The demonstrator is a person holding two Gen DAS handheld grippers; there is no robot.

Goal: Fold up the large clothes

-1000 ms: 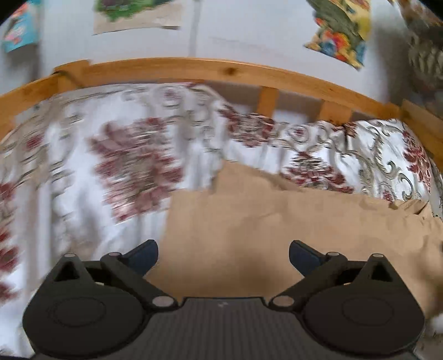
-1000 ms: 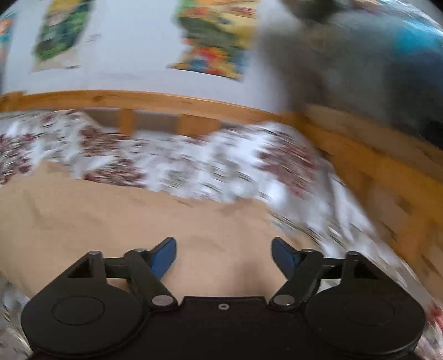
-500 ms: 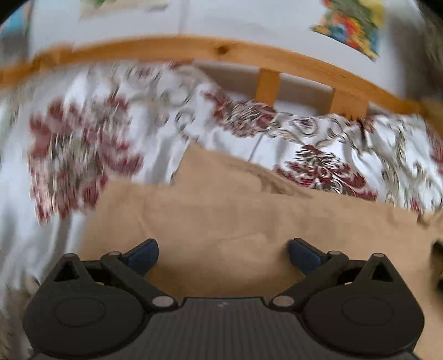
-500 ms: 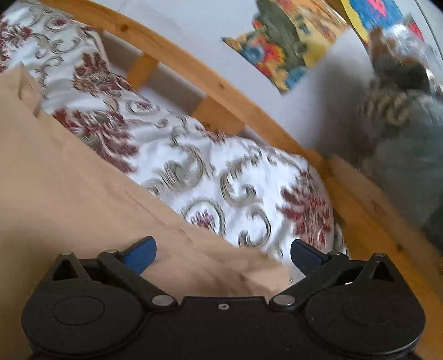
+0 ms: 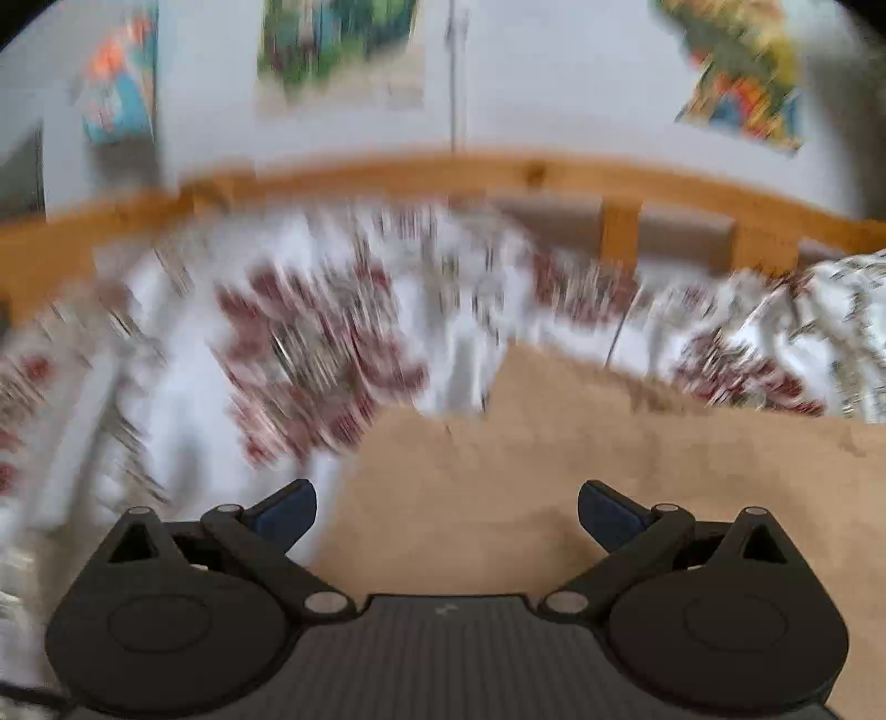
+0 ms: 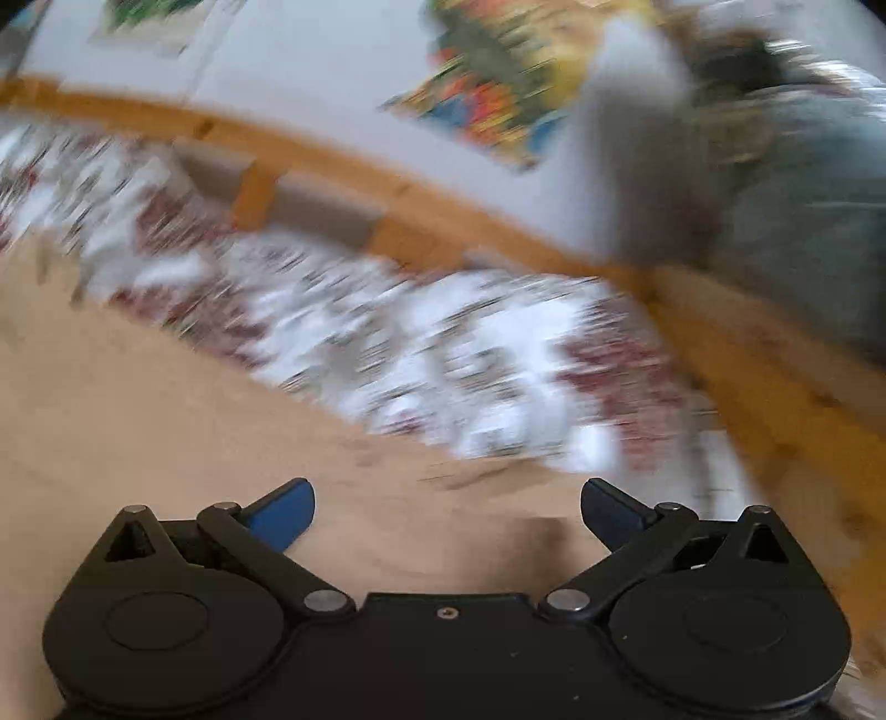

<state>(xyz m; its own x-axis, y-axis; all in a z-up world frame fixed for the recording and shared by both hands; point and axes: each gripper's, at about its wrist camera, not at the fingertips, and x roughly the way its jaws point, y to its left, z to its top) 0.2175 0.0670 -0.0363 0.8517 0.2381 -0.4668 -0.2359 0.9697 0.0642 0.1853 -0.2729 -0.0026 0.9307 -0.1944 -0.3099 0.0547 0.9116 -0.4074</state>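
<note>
Spreading wide, both jaws: left hand-held gripper and right hand-held gripper grip nothing. Tan garment lies just beyond them on the floral bedspread.

1. A pale grey-white wall fills the upper part of both views, evenly lit by soft light.
2. Colourful posters hang on it, blurred; another, in yellow, red and blue, shows in the right wrist view.
3. A wooden bed rail with short upright slats runs below the wall.
4. The bed carries a white bedspread printed with dark red flowers and grey scrolls.
5. At the right, a blurred grey mass sits beyond the wooden side rail.
</note>
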